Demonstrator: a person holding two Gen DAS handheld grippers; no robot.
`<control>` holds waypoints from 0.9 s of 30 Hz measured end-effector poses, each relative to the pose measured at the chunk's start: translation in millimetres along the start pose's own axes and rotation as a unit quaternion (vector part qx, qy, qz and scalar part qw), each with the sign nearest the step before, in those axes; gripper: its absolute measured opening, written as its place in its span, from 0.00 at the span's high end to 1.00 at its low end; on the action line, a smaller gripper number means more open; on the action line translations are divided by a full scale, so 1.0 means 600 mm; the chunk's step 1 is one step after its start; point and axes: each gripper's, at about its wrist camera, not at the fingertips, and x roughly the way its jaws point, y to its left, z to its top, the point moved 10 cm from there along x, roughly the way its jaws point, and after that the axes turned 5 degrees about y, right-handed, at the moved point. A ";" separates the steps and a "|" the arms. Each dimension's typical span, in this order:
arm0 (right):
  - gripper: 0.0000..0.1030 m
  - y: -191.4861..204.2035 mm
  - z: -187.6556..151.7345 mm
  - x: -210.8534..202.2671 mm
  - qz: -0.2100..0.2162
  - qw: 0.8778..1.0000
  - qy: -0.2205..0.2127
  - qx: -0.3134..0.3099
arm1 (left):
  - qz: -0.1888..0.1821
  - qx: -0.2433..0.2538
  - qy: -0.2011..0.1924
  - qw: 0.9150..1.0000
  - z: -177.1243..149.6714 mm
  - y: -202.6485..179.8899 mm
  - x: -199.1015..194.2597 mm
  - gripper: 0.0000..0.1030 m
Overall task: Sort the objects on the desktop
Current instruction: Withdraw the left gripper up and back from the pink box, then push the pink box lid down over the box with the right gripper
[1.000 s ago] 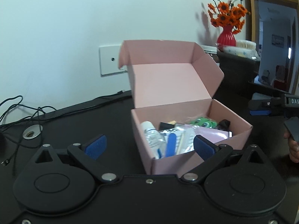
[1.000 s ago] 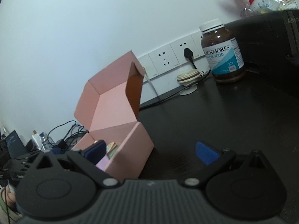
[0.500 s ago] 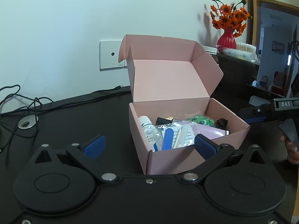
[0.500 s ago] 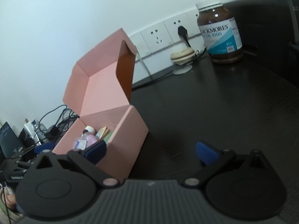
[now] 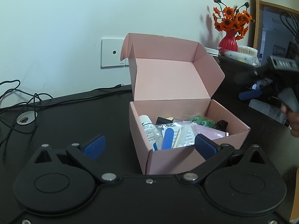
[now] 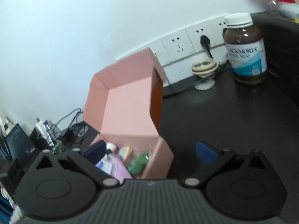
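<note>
Both claws hang released: left gripper (image 5: 149, 146), right gripper (image 6: 150, 152). Pink box (image 5: 168, 158) at 12 o'clock, lid up, holds a blue nail file (image 5: 167, 138) pointing toward 12, a small bottle (image 5: 148, 128), green toy (image 5: 200, 120).

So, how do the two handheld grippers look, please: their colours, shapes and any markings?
The left gripper has a smooth black body with two round discs, triangular cut-outs, silver rivets and blue padded fingers. The right gripper is shaped the same, but its middle is ribbed and grey. From the left wrist view, it is blurred; a pale marking on top cannot be read.
</note>
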 end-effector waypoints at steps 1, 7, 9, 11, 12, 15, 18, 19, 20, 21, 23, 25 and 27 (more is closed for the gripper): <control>0.01 0.002 0.008 0.003 0.003 1.000 0.000 0.003 | 0.000 0.000 0.000 1.000 0.000 0.000 0.000 0.00; 0.01 -0.004 0.049 0.031 0.026 0.999 0.004 0.045 | -0.001 -0.002 -0.001 1.000 0.000 0.000 0.000 0.00; 0.01 -0.010 0.052 0.048 0.030 0.998 0.014 0.054 | -0.002 -0.003 -0.001 1.000 0.000 0.000 0.000 0.00; 0.01 -0.015 0.055 0.067 0.031 0.997 0.021 0.063 | -0.003 -0.005 0.000 1.000 0.000 0.000 0.001 0.00; 0.01 -0.016 0.056 0.075 0.032 0.997 0.024 0.067 | -0.004 -0.006 0.000 1.000 0.000 0.000 0.001 0.00; 0.01 -0.014 0.059 0.101 0.041 0.996 0.031 0.078 | -0.005 -0.008 0.000 1.000 0.000 0.000 0.001 0.00; 0.01 -0.010 0.057 0.120 0.054 0.994 0.030 0.090 | -0.007 -0.011 0.001 1.000 0.000 0.001 0.002 0.00; 0.01 -0.008 0.056 0.124 0.059 0.993 0.027 0.097 | -0.007 -0.012 0.001 1.000 0.000 0.001 0.002 0.00; 0.01 -0.005 0.055 0.130 0.065 0.993 0.029 0.099 | -0.007 -0.012 0.001 1.000 0.000 0.001 0.003 0.00; 0.01 -0.002 0.053 0.135 0.070 0.992 0.032 0.101 | -0.007 -0.012 0.000 1.000 0.000 0.001 0.003 0.00; 0.01 0.004 0.051 0.141 0.074 0.992 0.037 0.099 | -0.007 -0.013 0.000 1.000 0.000 0.000 0.003 0.00; 0.01 0.008 0.049 0.141 0.076 0.992 0.036 0.097 | -0.008 -0.015 0.000 1.000 0.000 0.001 0.004 0.00; 0.01 0.011 0.049 0.140 0.079 0.992 0.035 0.096 | -0.009 -0.017 0.001 1.000 0.000 0.001 0.004 0.00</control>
